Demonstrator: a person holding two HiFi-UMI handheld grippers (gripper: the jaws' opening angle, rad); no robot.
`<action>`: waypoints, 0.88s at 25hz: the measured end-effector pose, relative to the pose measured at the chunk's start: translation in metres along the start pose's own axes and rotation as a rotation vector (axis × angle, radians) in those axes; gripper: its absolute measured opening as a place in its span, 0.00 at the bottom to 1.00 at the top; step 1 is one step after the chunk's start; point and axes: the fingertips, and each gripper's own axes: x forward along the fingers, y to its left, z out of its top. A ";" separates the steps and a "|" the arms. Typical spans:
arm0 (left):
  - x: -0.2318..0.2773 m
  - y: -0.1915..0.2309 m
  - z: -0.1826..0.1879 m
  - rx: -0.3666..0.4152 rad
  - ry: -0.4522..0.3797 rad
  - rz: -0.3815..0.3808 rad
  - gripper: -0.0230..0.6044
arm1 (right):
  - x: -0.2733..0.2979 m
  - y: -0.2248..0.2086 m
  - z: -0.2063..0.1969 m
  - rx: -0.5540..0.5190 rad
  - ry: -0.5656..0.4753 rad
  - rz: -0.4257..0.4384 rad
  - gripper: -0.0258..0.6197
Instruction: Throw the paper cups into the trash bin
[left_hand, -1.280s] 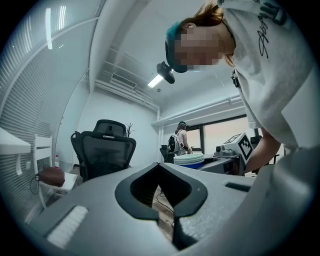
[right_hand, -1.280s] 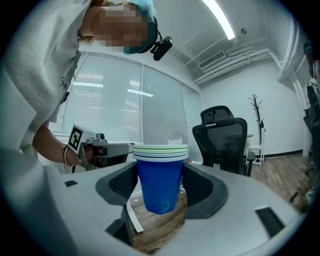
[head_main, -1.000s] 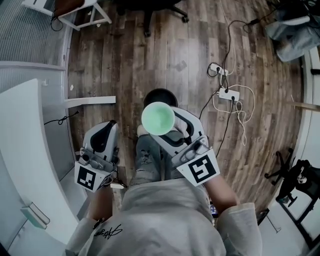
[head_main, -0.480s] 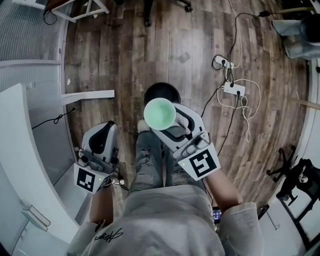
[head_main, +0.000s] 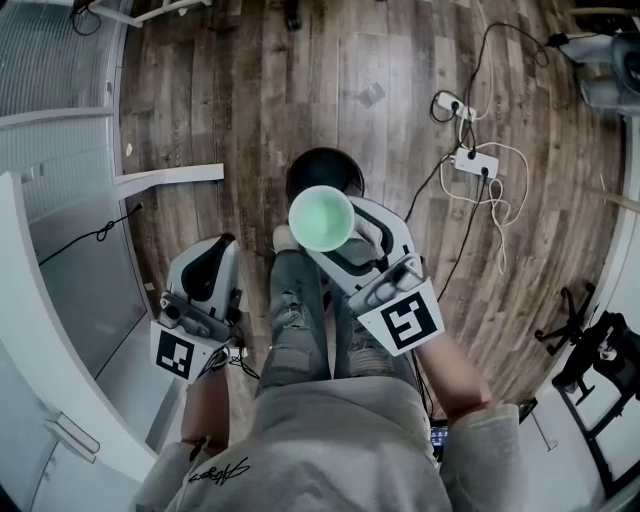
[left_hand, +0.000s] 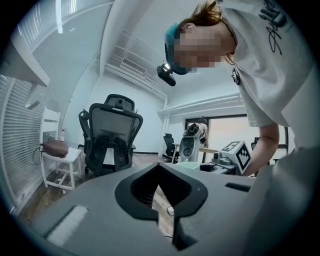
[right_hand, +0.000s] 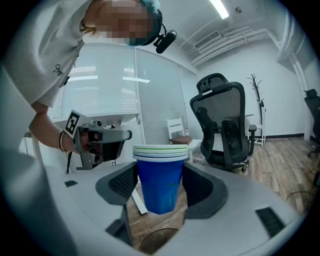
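Right gripper (right_hand: 159, 202): jaws clamped on a nested stack of paper cups (right_hand: 161, 172), upright, blue walls, green inside; the number of cups is unclear. Just beyond and below the stack sits the trash bin (head_main: 326, 172), a dark round mouth whose near rim is covered by the cups. Left gripper (left_hand: 159, 184): jaws together with nothing between, off to the side.

Paper cups (head_main: 321, 218) higher in head view; more of trash bin (head_main: 322, 165) exposed beyond them.
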 end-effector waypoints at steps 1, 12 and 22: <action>0.000 0.000 -0.005 -0.004 0.003 -0.002 0.04 | 0.001 0.000 -0.004 -0.004 0.003 0.003 0.46; 0.011 -0.008 -0.043 -0.056 0.039 -0.008 0.04 | 0.004 -0.001 -0.042 -0.004 0.027 0.008 0.46; 0.015 -0.006 -0.074 -0.085 0.068 -0.006 0.04 | 0.009 -0.010 -0.081 0.019 0.070 -0.001 0.46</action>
